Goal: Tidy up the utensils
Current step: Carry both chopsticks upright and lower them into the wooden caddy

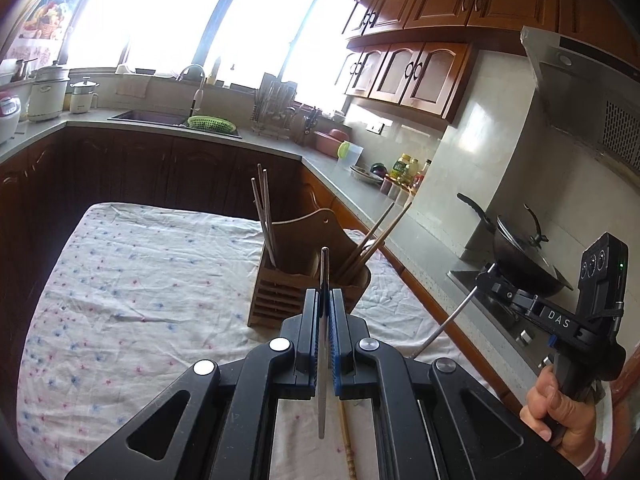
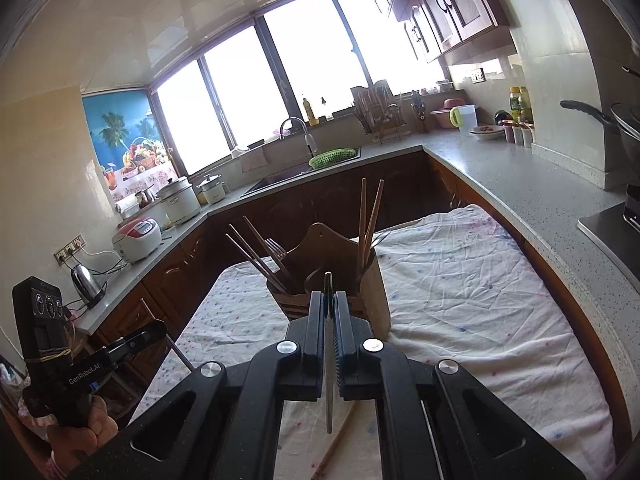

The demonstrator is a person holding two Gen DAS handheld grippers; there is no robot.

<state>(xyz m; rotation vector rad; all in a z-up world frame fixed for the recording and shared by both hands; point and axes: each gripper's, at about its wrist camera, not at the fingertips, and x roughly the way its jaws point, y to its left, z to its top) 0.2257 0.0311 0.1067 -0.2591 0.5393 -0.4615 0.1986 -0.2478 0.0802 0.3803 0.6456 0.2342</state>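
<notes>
A wooden utensil holder (image 1: pixel 280 300) (image 2: pixel 370 300) stands on the cloth-covered table (image 1: pixel 120 280), with wooden chopsticks (image 1: pixel 264 208) (image 2: pixel 366 220) leaning out of both compartments and a fork (image 2: pixel 276 250) in one. My left gripper (image 1: pixel 325 294) is shut on a thin metal chopstick (image 1: pixel 322 380), held just in front of the holder. My right gripper (image 2: pixel 328 296) is shut on another metal chopstick (image 2: pixel 329 380), also close before the holder. Each gripper shows in the other's view: right gripper (image 1: pixel 482 274), left gripper (image 2: pixel 162 328). A wooden stick (image 1: pixel 348 440) (image 2: pixel 340 440) lies on the cloth under them.
A grey counter (image 2: pixel 520 184) runs along the right of the table, with a wok (image 1: pixel 524 260) on the stove. The sink (image 1: pixel 160 118), a green basket (image 1: pixel 210 123), a rice cooker (image 2: pixel 136 240) and a kettle (image 2: pixel 86 284) sit on the far and left counters.
</notes>
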